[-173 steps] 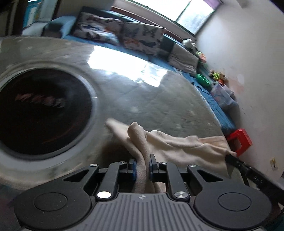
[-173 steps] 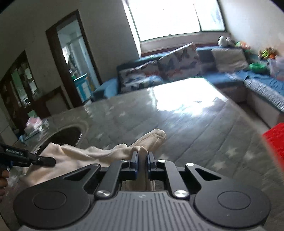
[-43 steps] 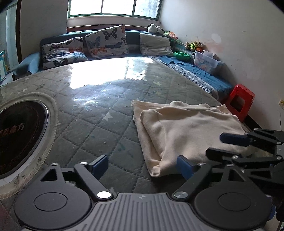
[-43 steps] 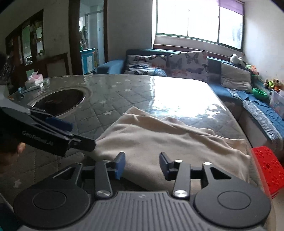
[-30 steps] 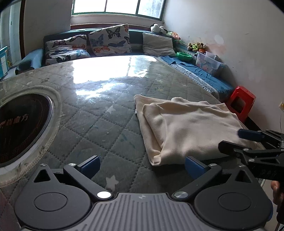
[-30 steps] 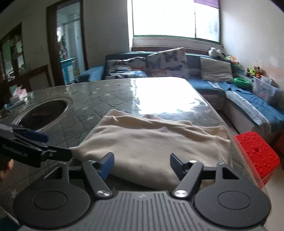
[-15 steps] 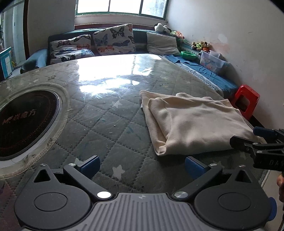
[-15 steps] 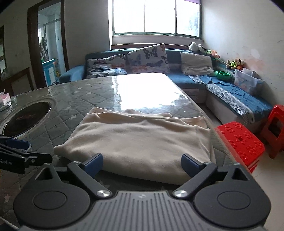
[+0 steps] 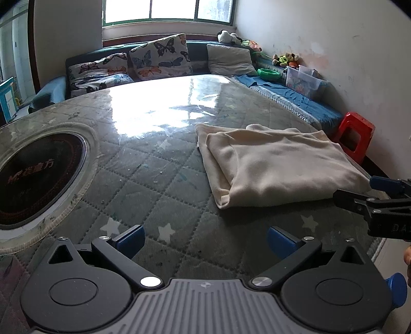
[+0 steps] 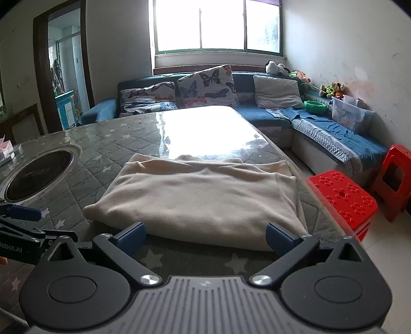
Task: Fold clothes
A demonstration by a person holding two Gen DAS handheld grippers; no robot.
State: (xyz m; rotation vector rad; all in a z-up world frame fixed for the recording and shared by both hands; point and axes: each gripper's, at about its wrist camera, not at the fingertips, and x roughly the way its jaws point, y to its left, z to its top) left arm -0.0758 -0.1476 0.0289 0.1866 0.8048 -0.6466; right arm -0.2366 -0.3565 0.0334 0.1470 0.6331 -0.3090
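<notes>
The cream garment (image 10: 200,200) lies folded on the table (image 9: 154,179); left gripper (image 9: 205,239) gapes empty, right gripper (image 10: 205,236) is opening, empty. Next, probably another fold or setting aside.

A round black cooktop (image 9: 33,177) with a pale ring around it sits sunk into the quilted, star-patterned table (image 9: 143,177), whose glossy cover glares under the window (image 10: 218,24). Beyond the far edge of the table runs a blue corner sofa (image 10: 272,115) bearing butterfly-print cushions (image 10: 205,86), a grey pillow (image 10: 277,92), a green bowl (image 10: 316,106), a clear storage box (image 10: 349,113) and soft toys (image 10: 334,88). Two red plastic stools (image 10: 344,197) stand on the floor between the table and the sofa's side arm, and an open doorway (image 10: 64,84) lies beyond the table's cooktop end.
</notes>
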